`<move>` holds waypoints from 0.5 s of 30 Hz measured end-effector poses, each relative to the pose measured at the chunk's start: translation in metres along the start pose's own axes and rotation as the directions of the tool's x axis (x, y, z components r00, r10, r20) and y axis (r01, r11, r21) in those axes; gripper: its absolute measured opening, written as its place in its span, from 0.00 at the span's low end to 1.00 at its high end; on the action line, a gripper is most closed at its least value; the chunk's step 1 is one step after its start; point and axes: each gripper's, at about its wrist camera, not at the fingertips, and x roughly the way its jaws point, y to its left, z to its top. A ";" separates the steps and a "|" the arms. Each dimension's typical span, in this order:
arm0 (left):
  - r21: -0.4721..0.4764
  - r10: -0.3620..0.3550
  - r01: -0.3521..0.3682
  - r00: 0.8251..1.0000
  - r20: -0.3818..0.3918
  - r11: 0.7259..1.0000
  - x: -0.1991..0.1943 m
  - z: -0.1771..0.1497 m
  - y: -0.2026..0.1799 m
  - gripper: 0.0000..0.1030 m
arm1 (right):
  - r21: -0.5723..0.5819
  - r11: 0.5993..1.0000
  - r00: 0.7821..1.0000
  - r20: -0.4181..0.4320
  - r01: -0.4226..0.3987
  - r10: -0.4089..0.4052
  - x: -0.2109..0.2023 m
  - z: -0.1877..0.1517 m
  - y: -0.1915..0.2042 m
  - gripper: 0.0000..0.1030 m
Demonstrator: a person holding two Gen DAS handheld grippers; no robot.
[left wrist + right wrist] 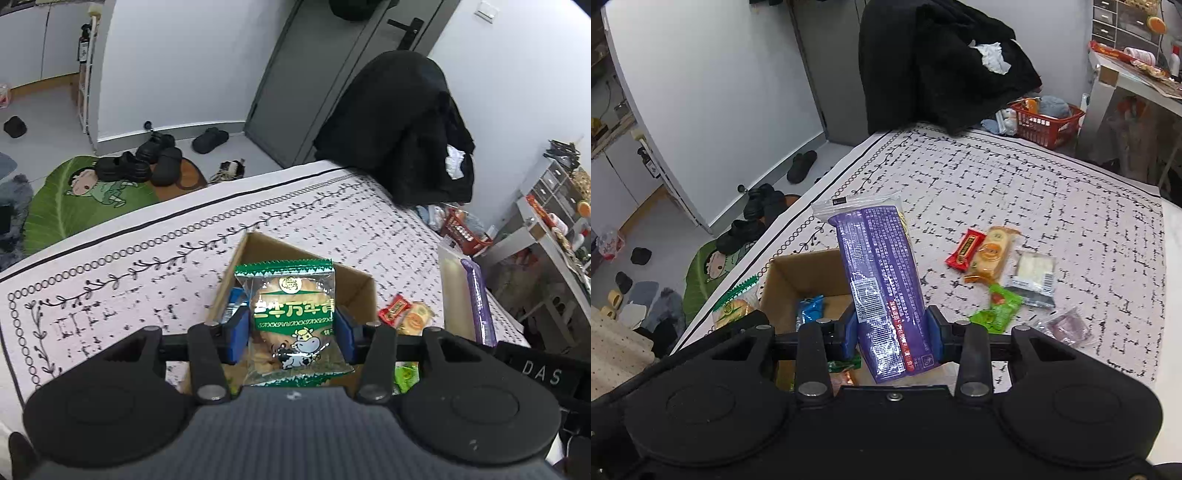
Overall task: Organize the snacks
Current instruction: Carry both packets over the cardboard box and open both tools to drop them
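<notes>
A patterned cloth (1015,177) covers the table, with an open cardboard box (798,273) near its edge. The right gripper (892,332) clamps a tall purple packet (879,280) upright over the box; the left gripper (291,328) pinches a green cow-print biscuit packet (290,314) above it too. Loose snacks lie beside the box — a red bar (964,248), an orange-wrapped cake (991,254), a green pouch (997,308).

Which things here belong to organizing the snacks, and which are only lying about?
Job: green biscuit packet in left gripper; purple packet in right gripper; cardboard box; loose snacks.
Lying about: black shoes, black coat, red basket.
</notes>
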 end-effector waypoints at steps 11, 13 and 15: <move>-0.052 0.058 -0.060 0.997 -0.042 0.997 0.021 -0.001 0.019 0.46 | -0.009 1.000 1.000 -0.021 -0.006 0.006 0.021 0.001 0.015 0.36; -0.068 0.041 -0.045 0.998 -0.050 0.997 0.023 -0.001 0.021 0.46 | -0.005 1.000 1.000 -0.022 -0.009 0.009 0.024 0.001 0.015 0.36; -0.080 0.033 -0.037 0.998 -0.053 0.996 0.025 -0.003 0.022 0.46 | -0.001 1.000 1.000 -0.027 -0.013 0.013 0.027 0.001 0.015 0.36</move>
